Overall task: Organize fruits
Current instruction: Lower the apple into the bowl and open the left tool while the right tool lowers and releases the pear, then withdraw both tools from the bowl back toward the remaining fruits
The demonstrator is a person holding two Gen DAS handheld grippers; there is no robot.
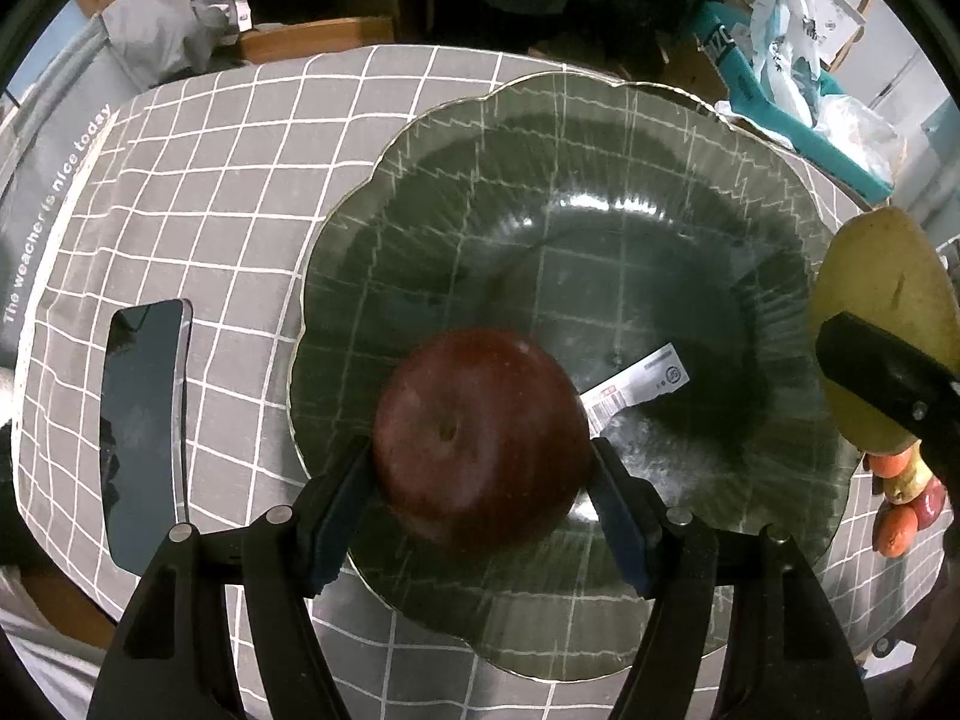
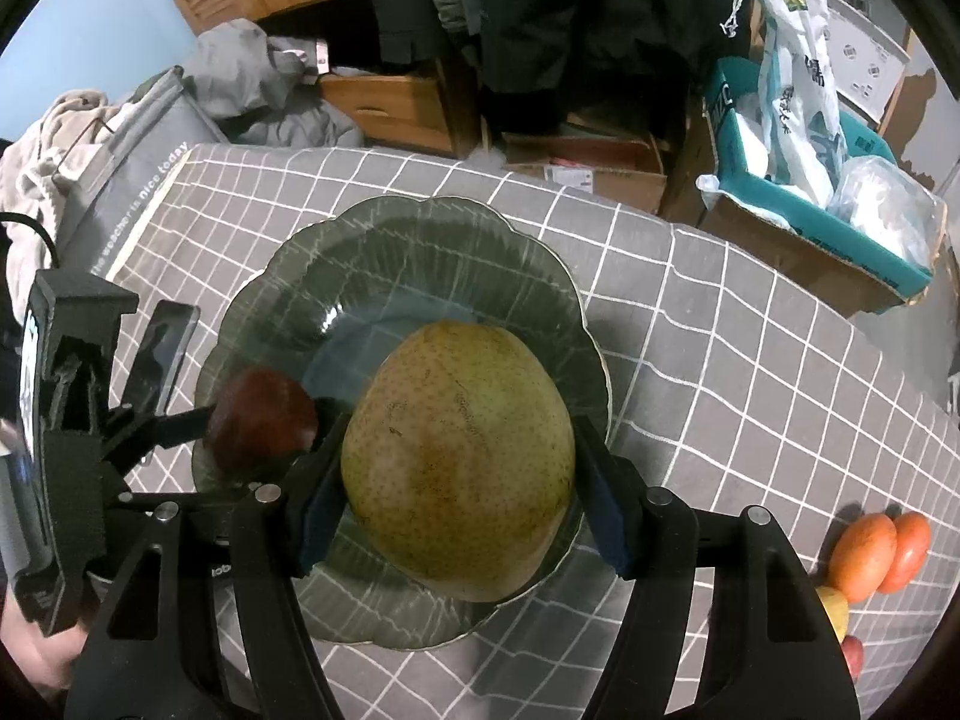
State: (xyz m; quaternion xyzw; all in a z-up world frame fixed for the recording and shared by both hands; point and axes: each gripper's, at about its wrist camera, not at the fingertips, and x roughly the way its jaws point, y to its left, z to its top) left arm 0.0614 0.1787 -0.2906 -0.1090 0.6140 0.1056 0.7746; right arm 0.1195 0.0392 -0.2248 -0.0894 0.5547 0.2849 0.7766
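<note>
Apple: a dark red round apple is pinched between the blue pads of the left gripper, over the near-left part of the plate.
Pear: a large yellow-green speckled pear is pinched between the blue pads of the right gripper, over the near-right part of the same plate; whether either fruit touches the glass cannot be told.
Plate: a wide smoky-green glass plate with a scalloped rim sits mid-desk; in it lies only a small white barcode label, just right of the apple.
Loose fruit: orange-red round fruits, with a yellowish and a red one beside them, lie together near the desk's right edge, well apart from the plate.
Phone: a dark, glossy, flat phone lies just left of the plate.
Desk: covered by a grey cloth with a white grid.
Room: a teal-and-brown cardboard box of white plastic bags beyond the far right corner; grey clothing and wooden furniture behind the far edge.
</note>
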